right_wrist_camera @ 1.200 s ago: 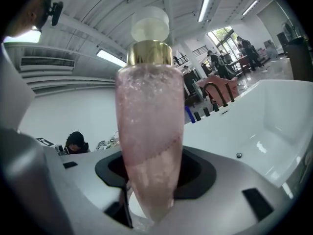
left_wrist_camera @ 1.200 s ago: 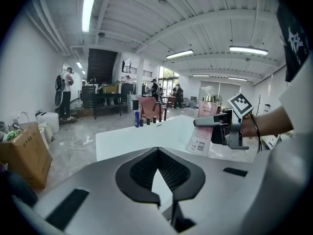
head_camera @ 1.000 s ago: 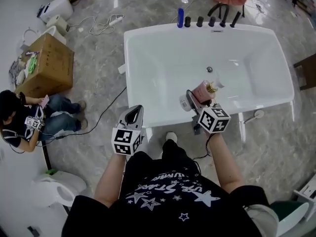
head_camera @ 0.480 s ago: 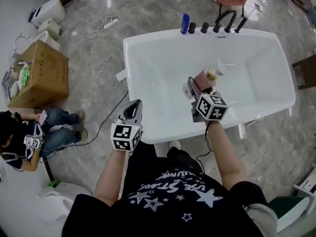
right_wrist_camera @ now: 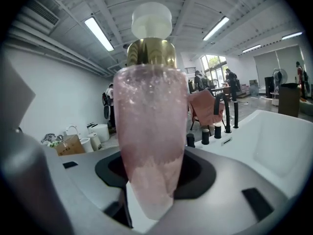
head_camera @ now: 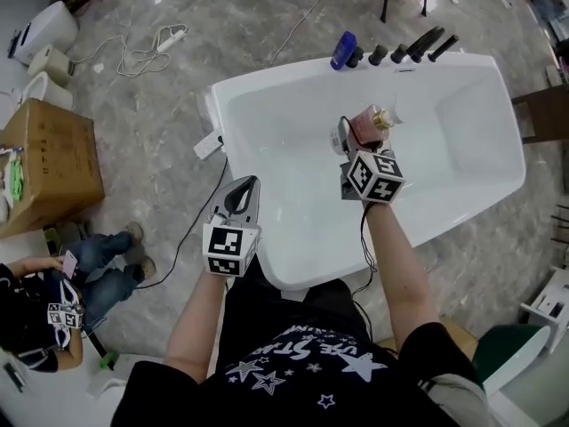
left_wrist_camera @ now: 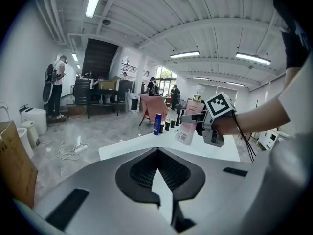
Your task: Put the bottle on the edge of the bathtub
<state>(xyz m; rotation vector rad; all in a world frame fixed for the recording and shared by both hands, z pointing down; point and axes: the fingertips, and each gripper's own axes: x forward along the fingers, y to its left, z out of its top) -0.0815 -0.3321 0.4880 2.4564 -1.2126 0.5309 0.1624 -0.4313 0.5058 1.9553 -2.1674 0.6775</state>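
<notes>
A pink bottle (head_camera: 366,124) with a gold collar and a white cap is held over the inside of the white bathtub (head_camera: 284,71), with my right gripper (head_camera: 352,140) shut on it. In the right gripper view the bottle (right_wrist_camera: 149,131) stands upright between the jaws and fills the middle. The left gripper view shows the bottle (left_wrist_camera: 187,131) from the side. My left gripper (head_camera: 242,192) hangs by the tub's near left rim, shut and holding nothing.
A blue bottle (head_camera: 343,50) and a row of black tap fittings (head_camera: 400,50) stand on the tub's far rim. A cardboard box (head_camera: 40,163), cables (head_camera: 142,47) and a seated person (head_camera: 53,301) are on the floor to the left. Dark furniture (head_camera: 542,114) stands on the right.
My right gripper has carried the pink bottle farther out over the tub's inside. The person has stepped closer to the tub. The left gripper stays by the near left rim.
</notes>
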